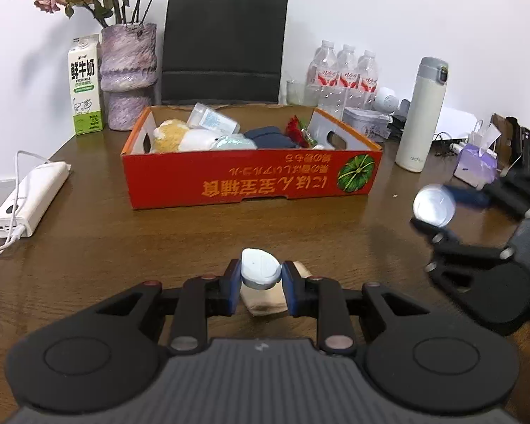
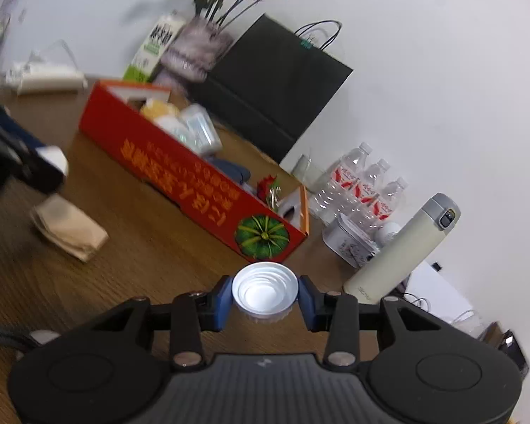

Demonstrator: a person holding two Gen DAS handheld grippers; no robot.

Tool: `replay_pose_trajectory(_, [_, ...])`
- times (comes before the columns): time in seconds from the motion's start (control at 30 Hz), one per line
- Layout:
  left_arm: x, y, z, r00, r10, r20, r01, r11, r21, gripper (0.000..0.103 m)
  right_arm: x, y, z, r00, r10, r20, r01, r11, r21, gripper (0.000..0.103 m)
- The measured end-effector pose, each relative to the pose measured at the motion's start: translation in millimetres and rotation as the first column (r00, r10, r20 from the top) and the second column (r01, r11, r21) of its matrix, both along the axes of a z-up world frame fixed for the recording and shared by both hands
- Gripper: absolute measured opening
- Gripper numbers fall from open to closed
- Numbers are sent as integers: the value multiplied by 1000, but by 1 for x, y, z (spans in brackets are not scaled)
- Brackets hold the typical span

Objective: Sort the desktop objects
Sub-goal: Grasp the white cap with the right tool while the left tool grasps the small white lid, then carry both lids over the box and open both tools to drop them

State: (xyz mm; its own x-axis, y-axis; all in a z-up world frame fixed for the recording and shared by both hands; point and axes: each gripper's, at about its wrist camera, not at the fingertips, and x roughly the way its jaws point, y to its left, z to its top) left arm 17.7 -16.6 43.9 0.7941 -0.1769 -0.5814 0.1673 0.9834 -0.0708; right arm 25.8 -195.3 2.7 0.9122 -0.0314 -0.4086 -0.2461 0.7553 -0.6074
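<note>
Your left gripper (image 1: 260, 275) is clamped on a small pale oval case (image 1: 260, 269), held above the brown paper packet (image 1: 265, 302) on the wooden table (image 1: 123, 247). Your right gripper (image 2: 264, 298) pinches a little white ridged cup (image 2: 264, 291). The red cardboard box (image 1: 251, 176) sits ahead, already holding several bits.

a wood-grain table (image 1: 88, 233) with a soft sheen carries a printed red cardboard box (image 1: 251, 180), a matt black paper bag (image 1: 224, 42), clear plastic water bottles (image 1: 342, 70) and a smooth cream flask (image 1: 420, 113) with a grey cap. a shiny, ridged foil cup (image 2: 264, 291) sits between blue pads (image 2: 222, 304).
</note>
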Motion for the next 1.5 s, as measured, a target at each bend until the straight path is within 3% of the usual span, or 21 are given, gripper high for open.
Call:
replay_pose_trajectory(0.07, [4, 5, -4, 1000, 16, -14, -16, 1000, -14, 25, -14, 6, 17, 995, 63, 75, -65, 998, 26, 38])
replay_pose_trajectory(0.1, [7, 8, -5, 999, 22, -24, -23, 999, -29, 25, -9, 5, 15, 997, 71, 42, -72, 997, 24, 38])
replay_pose_trajectory(0.13, [8, 10, -7, 999, 28, -31, -30, 999, -45, 25, 9, 5, 2, 997, 35, -75, -39, 998, -57, 38])
replay_pose_trajectory(0.17, [8, 12, -8, 999, 24, -27, -26, 998, -61, 25, 20, 1, -9, 993, -5, -121, -10, 993, -121, 38])
replay_pose_trajectory(0.23, [8, 13, -11, 1000, 10, -19, -11, 998, -65, 25, 22, -1, -10, 993, -7, -114, -11, 987, -162, 38])
replay_pose_trajectory(0.4, [12, 15, -19, 999, -7, -41, 4, 998, -64, 25, 21, 7, -12, 987, 28, -159, -52, 988, -146, 38])
replay_pose_trajectory(0.53, [7, 21, -19, 999, 0, -41, -2, 998, -64, 25, 20, -5, 0, 983, -4, -186, 12, 999, 41, 38])
replay_pose_trajectory(0.67, [1, 26, -20, 998, 34, -61, -39, 996, -82, 25, 7, -19, 8, 981, 5, -193, 36, 978, 207, 38])
replay_pose_trajectory(0.73, [-8, 27, -16, 998, 42, -57, -47, 994, -94, 25, -2, -30, 11, 975, 41, -217, 33, 943, 330, 38])
replay_pose_trajectory(0.83, [-19, 30, 0, 999, 40, -37, -44, 992, -121, 25, -18, -50, 19, 959, 109, -263, 45, 856, 516, 38])
replay_pose_trajectory(0.93, [-20, 31, 23, 999, 34, -3, -34, 992, -122, 25, -30, -57, 34, 970, 114, -214, 23, 835, 549, 38])
replay_pose_trajectory(1.03, [3, 32, 57, 997, 18, 72, -12, 996, -86, 25, -25, -67, 62, 984, 112, -141, -9, 814, 581, 38])
replay_pose_trajectory(1.1, [36, 36, 78, 996, 15, 91, -7, 996, -88, 25, -3, -69, 80, 988, 107, -109, -25, 817, 576, 38])
replay_pose_trajectory(1.17, [80, 35, 91, 999, 0, 54, 5, 996, -85, 25, 33, -64, 91, 991, 69, -113, 4, 836, 548, 38])
replay_pose_trajectory(1.23, [124, 29, 97, 1000, -14, 5, 15, 997, -81, 25, 79, -60, 97, 987, 62, -150, 33, 827, 561, 38])
replay_pose_trajectory(1.37, [218, 17, 86, 992, -11, -126, -2, 995, -101, 25, 180, -53, 92, 943, 133, -306, 94, 773, 628, 39])
replay_pose_trajectory(1.5, [286, 5, 59, 976, 0, -217, -19, 996, -84, 25, 268, -42, 70, 903, 81, -423, 204, 785, 585, 39])
